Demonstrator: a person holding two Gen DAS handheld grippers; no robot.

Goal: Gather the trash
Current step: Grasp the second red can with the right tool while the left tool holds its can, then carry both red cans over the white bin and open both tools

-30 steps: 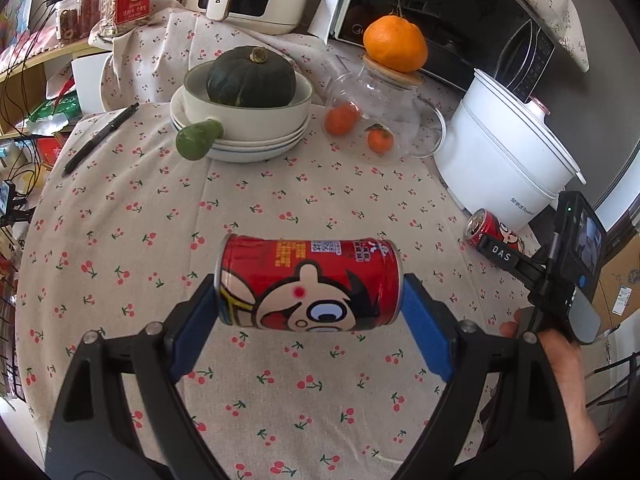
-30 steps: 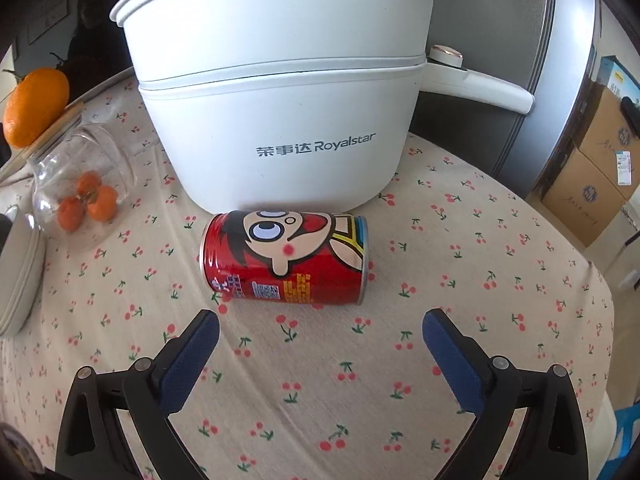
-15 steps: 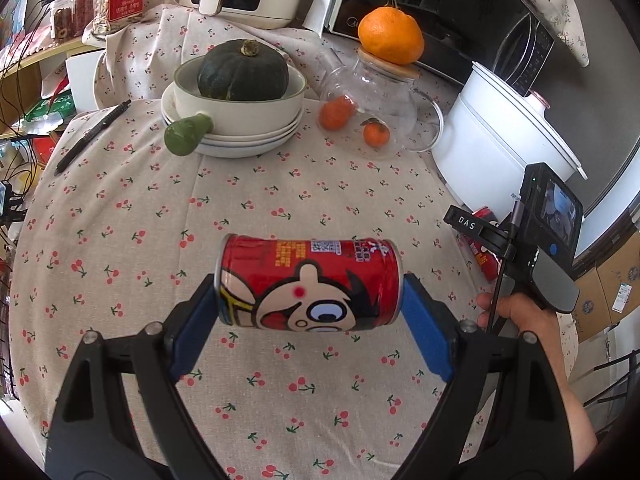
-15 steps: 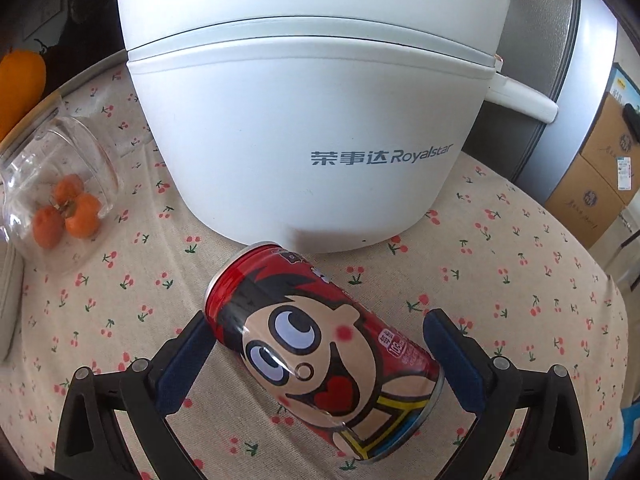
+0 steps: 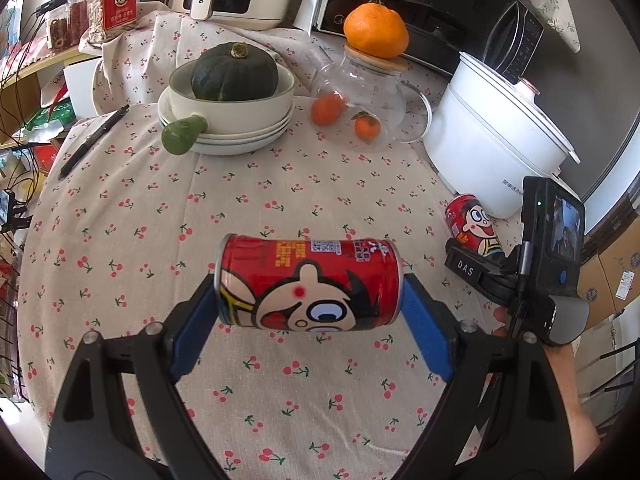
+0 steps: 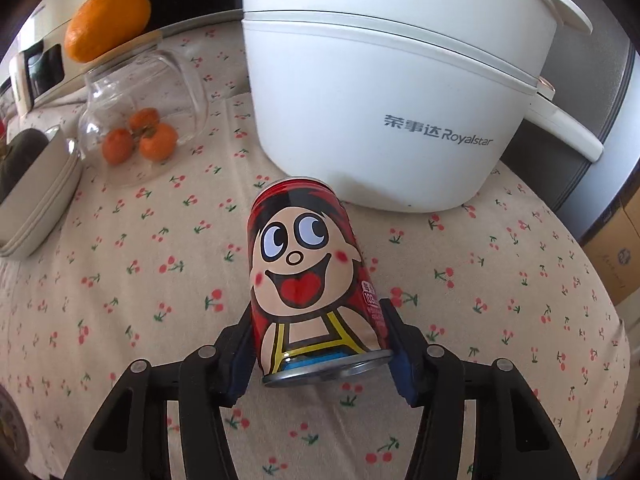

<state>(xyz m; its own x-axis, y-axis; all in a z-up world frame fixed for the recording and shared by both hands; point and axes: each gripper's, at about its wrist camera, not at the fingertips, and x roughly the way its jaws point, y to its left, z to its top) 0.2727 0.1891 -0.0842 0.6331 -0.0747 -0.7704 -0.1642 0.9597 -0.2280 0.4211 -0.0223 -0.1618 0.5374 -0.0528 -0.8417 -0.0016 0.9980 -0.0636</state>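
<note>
Left gripper (image 5: 308, 312) already pinches one red can (image 5: 308, 284); right gripper (image 6: 320, 354) jaws closing around second can (image 6: 310, 280) near the white cooker (image 6: 384, 92). Next: squeeze firm, lift.

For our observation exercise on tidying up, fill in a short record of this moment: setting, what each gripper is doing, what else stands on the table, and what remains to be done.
setting: table with cherry-print cloth
left gripper: clamped end to end on a red cartoon can, held clear above the cloth
right gripper: jaws closing around a second red can that lies beside the white cooker
other items: squash in a bowl, glass jar with small oranges, pen
remaining: lift the second can
</note>
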